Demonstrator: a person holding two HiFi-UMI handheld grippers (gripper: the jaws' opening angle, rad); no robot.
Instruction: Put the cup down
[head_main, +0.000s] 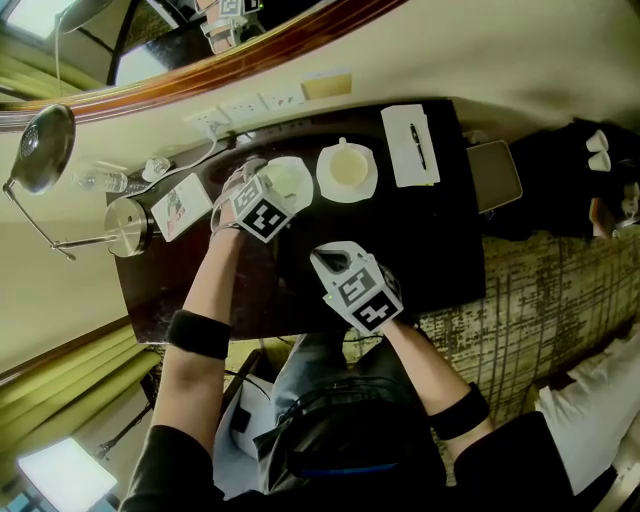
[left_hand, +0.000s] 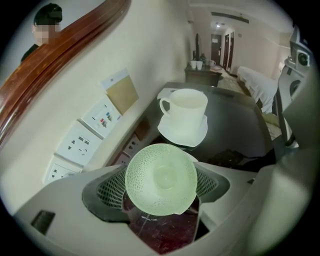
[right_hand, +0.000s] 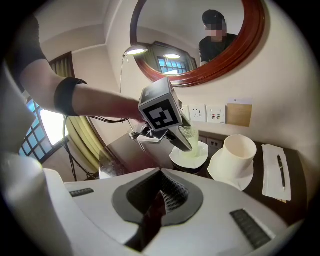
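Observation:
A pale green, textured glass cup (left_hand: 161, 179) sits between the pads of my left gripper (left_hand: 161, 186), which is shut on it and points steeply down. In the right gripper view the green cup (right_hand: 190, 133) hangs at a white saucer (right_hand: 194, 158), and I cannot tell whether it touches. In the head view my left gripper (head_main: 278, 192) is over that saucer (head_main: 298, 170) at the back of the dark table (head_main: 450, 250). My right gripper (head_main: 328, 262) stays nearer the front, jaws shut (right_hand: 157, 207) and empty.
A white mug on its own saucer (head_main: 347, 168) stands just right of the green cup. A notepad with a pen (head_main: 410, 145) lies further right. A steel kettle (head_main: 130, 227), a card (head_main: 182, 207) and a water bottle (head_main: 100, 180) crowd the left end. Wall sockets (left_hand: 82, 142) run behind.

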